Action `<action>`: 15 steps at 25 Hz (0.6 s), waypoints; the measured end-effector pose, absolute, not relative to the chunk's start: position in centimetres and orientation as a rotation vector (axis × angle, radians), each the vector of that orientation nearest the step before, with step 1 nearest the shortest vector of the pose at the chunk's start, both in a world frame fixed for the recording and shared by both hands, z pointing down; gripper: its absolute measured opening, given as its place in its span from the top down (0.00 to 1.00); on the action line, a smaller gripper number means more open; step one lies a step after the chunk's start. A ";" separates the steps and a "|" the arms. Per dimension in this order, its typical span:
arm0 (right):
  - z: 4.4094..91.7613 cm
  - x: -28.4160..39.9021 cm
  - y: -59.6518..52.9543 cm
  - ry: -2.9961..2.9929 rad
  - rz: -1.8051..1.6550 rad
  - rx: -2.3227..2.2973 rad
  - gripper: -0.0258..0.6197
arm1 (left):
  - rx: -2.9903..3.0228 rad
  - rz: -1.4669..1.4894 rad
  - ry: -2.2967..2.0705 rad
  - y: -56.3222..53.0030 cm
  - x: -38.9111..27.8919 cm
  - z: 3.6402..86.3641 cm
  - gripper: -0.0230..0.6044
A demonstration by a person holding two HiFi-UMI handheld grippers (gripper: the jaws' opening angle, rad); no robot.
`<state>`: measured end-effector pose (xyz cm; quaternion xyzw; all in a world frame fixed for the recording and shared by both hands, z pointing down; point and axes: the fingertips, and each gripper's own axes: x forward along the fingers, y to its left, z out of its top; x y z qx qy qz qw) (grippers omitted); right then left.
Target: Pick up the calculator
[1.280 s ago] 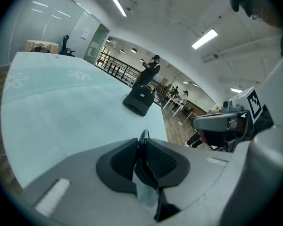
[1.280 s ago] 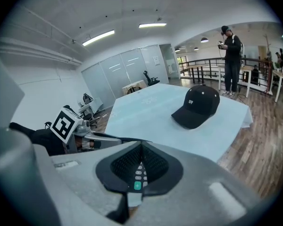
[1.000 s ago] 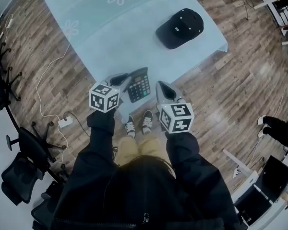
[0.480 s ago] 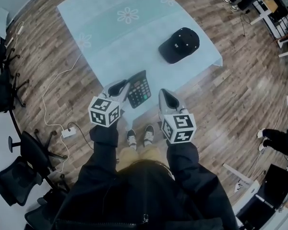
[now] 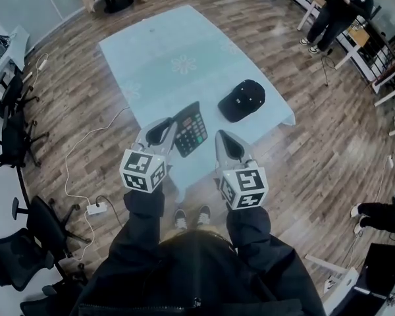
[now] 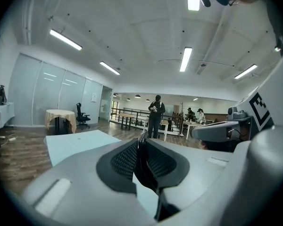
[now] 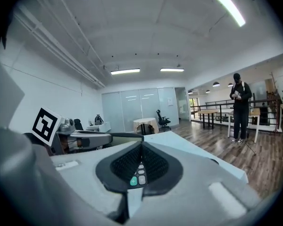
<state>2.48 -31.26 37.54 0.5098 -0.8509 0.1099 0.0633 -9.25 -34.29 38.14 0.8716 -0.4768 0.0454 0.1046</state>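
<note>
The black calculator [image 5: 189,129] hangs above the near corner of the light blue table [image 5: 158,58], keys up. My left gripper [image 5: 163,127] is shut on its left edge. In the left gripper view the calculator [image 6: 144,168] is a dark slab clamped edge-on between the pads of the left gripper [image 6: 141,147]. My right gripper [image 5: 222,139] floats just right of the calculator and does not touch it. Its tips meet with nothing held. In the right gripper view the calculator's keys [image 7: 137,177] show through the slit below the tips of the right gripper [image 7: 141,147].
A black cap [image 5: 242,101] lies on the table's right part. Office chairs [image 5: 20,143] line the left side, with a white cable and power strip [image 5: 95,209] on the wood floor. People stand at the far right [image 5: 336,12].
Both grippers have risen well above the table, which now looks smaller and farther off. The calculator went up with the left gripper. The right gripper stayed alongside.
</note>
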 end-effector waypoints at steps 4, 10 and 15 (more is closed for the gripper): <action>33.9 1.9 -30.9 -2.622 0.225 1.535 0.96 | 2.637 0.086 -1.437 -33.8 -9.1 33.8 0.88; 29.7 1.5 -30.4 -2.662 0.089 1.539 0.96 | 2.708 0.052 -1.477 -33.0 -8.7 29.3 0.88; 27.1 1.2 -30.1 -2.683 0.019 1.550 0.96 | 2.729 0.035 -1.491 -32.2 -8.7 27.5 0.88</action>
